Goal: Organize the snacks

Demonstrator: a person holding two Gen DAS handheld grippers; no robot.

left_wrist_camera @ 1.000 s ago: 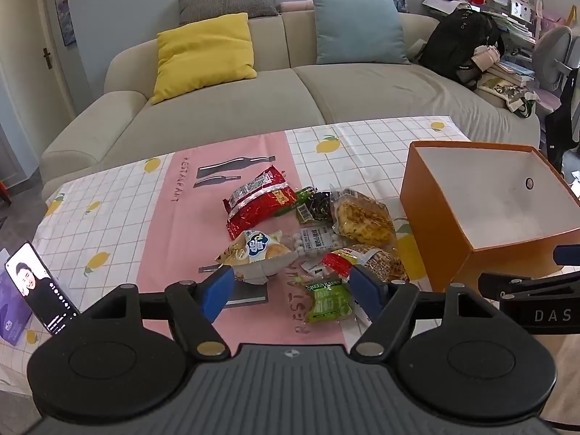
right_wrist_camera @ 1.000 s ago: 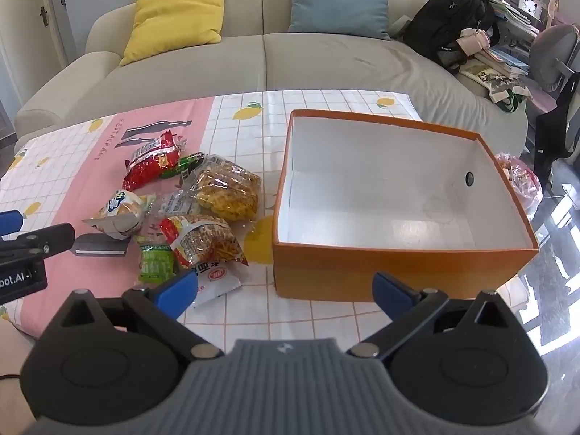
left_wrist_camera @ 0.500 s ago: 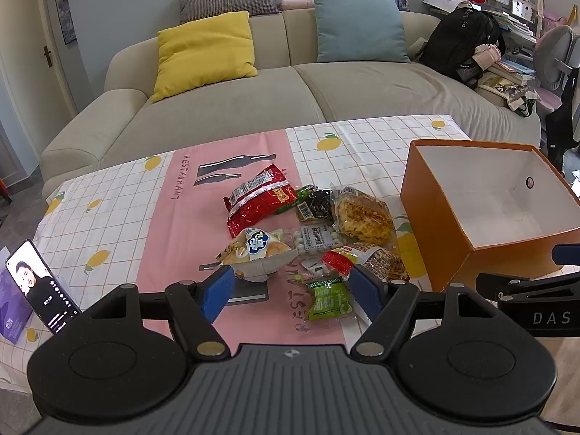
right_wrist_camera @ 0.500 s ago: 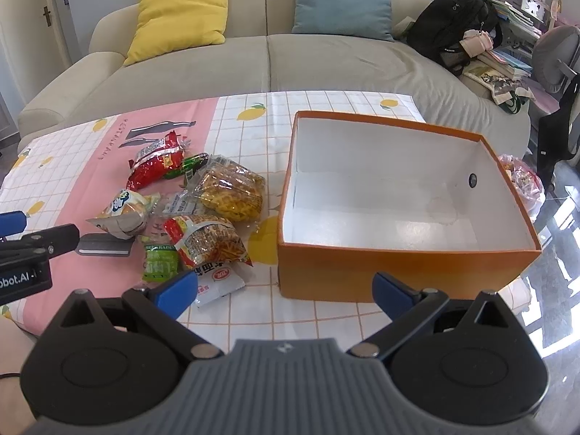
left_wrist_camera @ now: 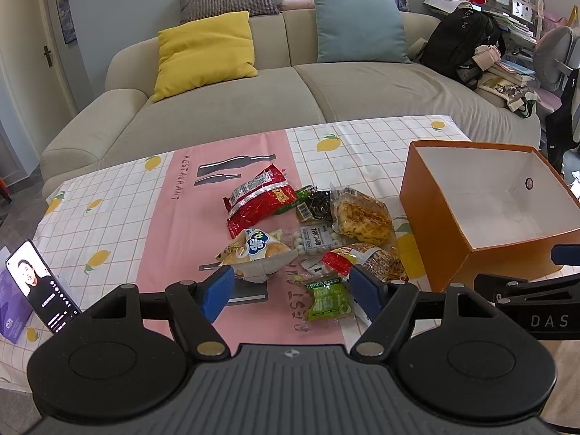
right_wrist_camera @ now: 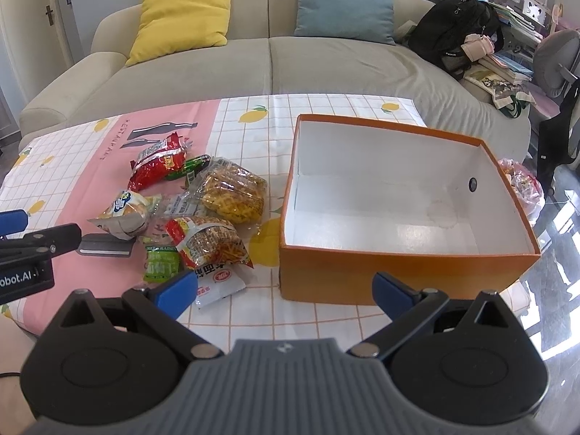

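Glossy crinkled plastic snack packets (left_wrist_camera: pixel 259 199), matt orange cardboard box (right_wrist_camera: pixel 398 272), smooth printed tablecloth (left_wrist_camera: pixel 119 210)

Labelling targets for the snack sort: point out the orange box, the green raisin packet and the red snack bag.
orange box (right_wrist_camera: pixel 319 273): right wrist view, near outer wall.
green raisin packet (left_wrist_camera: pixel 328 301): left wrist view, middle of the front face.
red snack bag (left_wrist_camera: pixel 259 199): left wrist view, centre of the bag.

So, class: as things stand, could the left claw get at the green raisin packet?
Probably yes. The left claw is open, and the green raisin packet lies just ahead between its fingers, at the near edge of the pile with nothing on top.
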